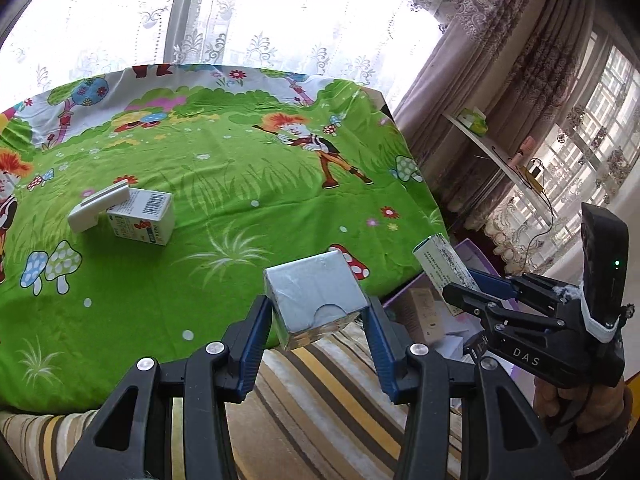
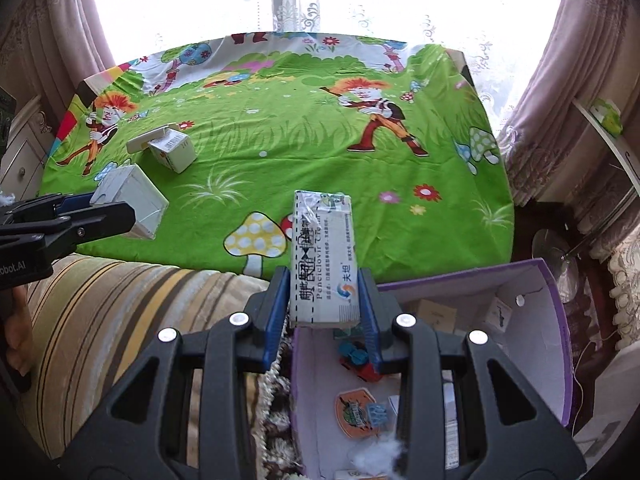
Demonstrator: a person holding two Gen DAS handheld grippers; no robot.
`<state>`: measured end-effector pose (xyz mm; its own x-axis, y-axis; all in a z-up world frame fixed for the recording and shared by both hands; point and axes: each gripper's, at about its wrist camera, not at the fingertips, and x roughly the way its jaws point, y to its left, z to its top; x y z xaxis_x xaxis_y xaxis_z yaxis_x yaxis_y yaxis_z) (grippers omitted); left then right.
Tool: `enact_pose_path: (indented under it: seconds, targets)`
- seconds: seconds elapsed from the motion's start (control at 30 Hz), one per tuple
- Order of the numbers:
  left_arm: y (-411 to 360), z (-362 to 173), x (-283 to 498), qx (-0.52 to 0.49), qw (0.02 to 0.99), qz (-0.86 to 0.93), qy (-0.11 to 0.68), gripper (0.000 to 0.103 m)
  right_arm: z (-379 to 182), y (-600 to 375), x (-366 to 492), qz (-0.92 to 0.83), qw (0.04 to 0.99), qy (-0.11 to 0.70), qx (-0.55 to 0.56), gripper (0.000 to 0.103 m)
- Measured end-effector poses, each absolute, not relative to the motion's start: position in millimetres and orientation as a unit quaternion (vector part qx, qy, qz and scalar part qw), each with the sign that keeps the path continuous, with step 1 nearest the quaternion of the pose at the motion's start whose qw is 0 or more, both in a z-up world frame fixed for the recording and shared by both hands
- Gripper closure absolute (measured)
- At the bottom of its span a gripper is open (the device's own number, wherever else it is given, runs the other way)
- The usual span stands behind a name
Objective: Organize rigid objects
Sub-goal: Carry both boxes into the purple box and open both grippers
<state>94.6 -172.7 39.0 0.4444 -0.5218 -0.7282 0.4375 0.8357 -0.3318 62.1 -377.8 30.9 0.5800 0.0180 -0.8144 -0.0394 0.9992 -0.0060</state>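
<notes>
A: So, what is lying under the jaws?

B: A green cartoon bedsheet (image 1: 224,184) is covering the surface ahead of both grippers, printed with mushrooms and orange-haired figures. Below the jaws a striped cushion (image 1: 328,384) is showing. Behind the surface, lace curtains (image 1: 256,20) are glowing with daylight.

A: And the left gripper (image 1: 318,310)?

B: Its blue pads are pinching a silver-grey box (image 1: 316,300), which is sitting tilted between them, raised over the near edge of the sheet.

A: The right gripper (image 2: 325,300)?

B: It is clamping a long white medicine carton (image 2: 323,256), which is standing lengthwise out of the jaws. Directly beneath those jaws a purple-walled open box (image 2: 556,320) is sitting, holding several small items; I cannot tell exactly how many.

A: How many boxes are remaining on the sheet?

B: Two, well ahead and left of both jaws: a white barcoded carton (image 1: 142,218) and a flat white box (image 1: 98,208) leaning on its top, touching it. So two are being held and two are lying on the sheet. A hand (image 1: 580,404) is gripping the right gripper's handle.
</notes>
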Motion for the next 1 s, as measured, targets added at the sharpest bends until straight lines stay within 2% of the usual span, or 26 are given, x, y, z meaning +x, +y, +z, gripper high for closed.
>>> enact_pose_path:
  seconds: [0.83,0.97,1.0]
  targets:
    - [-282.9,36.1,6.0,0.007,0.769,-0.420,0.482,0.055,33.0,-512.0,-32.4,-0.128,0.883,0.446,0.068,0.064]
    - [-293.0,34.6,-3.6,0.017,0.754,-0.443,0.485,0.053,33.0,-524.6,-37.4,-0.140,0.882,0.443,0.083,0.064]
    - [-294.8,33.4,-4.8,0.021,0.751,-0.445,0.487,0.048,33.4,-526.8,-37.6,-0.144,0.881,0.442,0.084,0.064]
